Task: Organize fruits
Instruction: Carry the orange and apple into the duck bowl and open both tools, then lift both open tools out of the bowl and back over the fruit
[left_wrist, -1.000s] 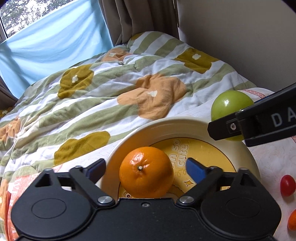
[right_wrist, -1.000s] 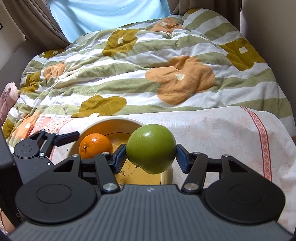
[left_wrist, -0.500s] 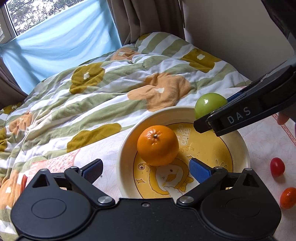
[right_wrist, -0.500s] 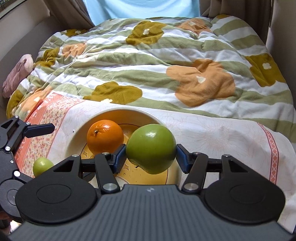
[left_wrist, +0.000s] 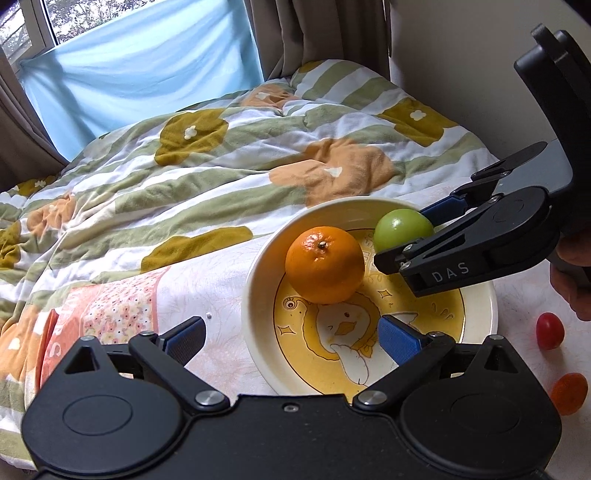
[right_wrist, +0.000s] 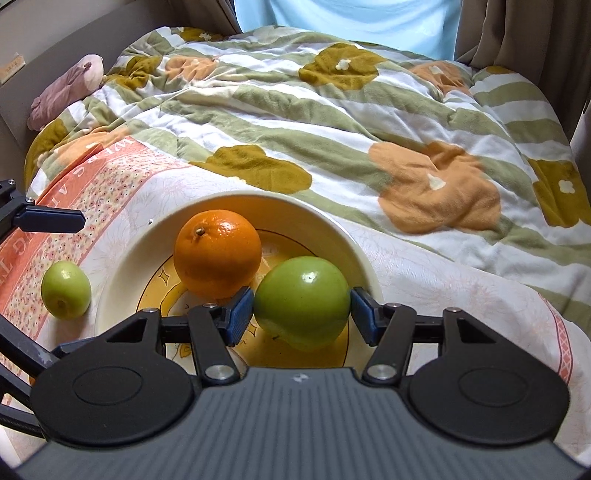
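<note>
A cream bowl (left_wrist: 258, 258) (right_wrist: 122, 266) with a yellow duck picture sits on a patterned cloth on the bed. An orange (left_wrist: 325, 264) (right_wrist: 217, 253) lies inside it. Beside the orange, a green apple (left_wrist: 400, 229) (right_wrist: 302, 301) rests on the bowl's bottom between the blue pads of my right gripper (right_wrist: 301, 310) (left_wrist: 402, 236). Its jaws are opening and a thin gap shows at the right pad. My left gripper (left_wrist: 291, 334) hovers open and empty at the bowl's near side, one finger (right_wrist: 48, 221) showing in the right wrist view.
A small green fruit (right_wrist: 66, 290) lies on the cloth left of the bowl. A red cherry tomato (left_wrist: 549, 330) and an orange one (left_wrist: 569, 393) lie to its right. A hand (left_wrist: 570, 266) holds the right gripper. A striped flower quilt (left_wrist: 221, 177) fills the bed behind.
My left gripper drew back and up from the orange, which stays in the bowl. My right gripper rolled and sank with the apple into the bowl.
</note>
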